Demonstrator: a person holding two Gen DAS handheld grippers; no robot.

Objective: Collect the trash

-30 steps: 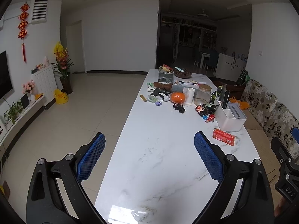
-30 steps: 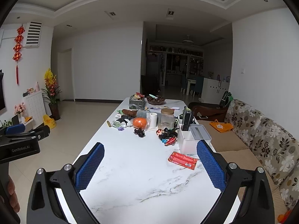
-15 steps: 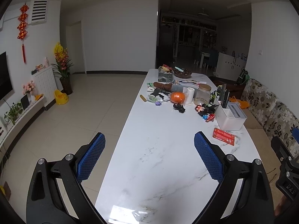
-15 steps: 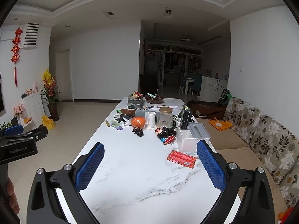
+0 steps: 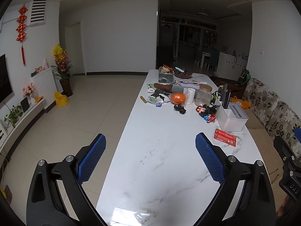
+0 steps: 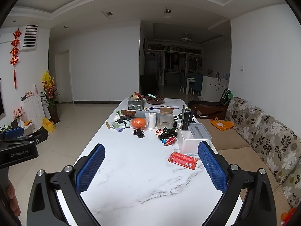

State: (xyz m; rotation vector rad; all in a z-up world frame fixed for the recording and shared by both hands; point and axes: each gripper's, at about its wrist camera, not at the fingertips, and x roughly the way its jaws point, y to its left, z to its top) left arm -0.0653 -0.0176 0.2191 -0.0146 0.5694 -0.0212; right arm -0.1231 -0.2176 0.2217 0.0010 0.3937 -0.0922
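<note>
- Marble-white tabletop (image 5: 160, 169) runs down a living room, its near end bare and the clutter sitting at the middle and far end.
- Left hand-held gripper (image 5: 150, 160) hovers over the near end, blue pads wide apart, holding nothing.
- Right hand-held gripper (image 6: 151, 167) is the same: spread wide and empty.
- Nothing looks collected yet; I'd call this the very start.
- Likeliest trash: a flat red wrapper (image 6: 183, 159) lying just beside the white organizer box (image 6: 193, 141), nearest the right gripper.
- Further off, small bits lie around the orange (image 6: 138, 123), paper roll (image 6: 152, 120) and glass jar (image 6: 166, 118).
- No bin in view.
</note>
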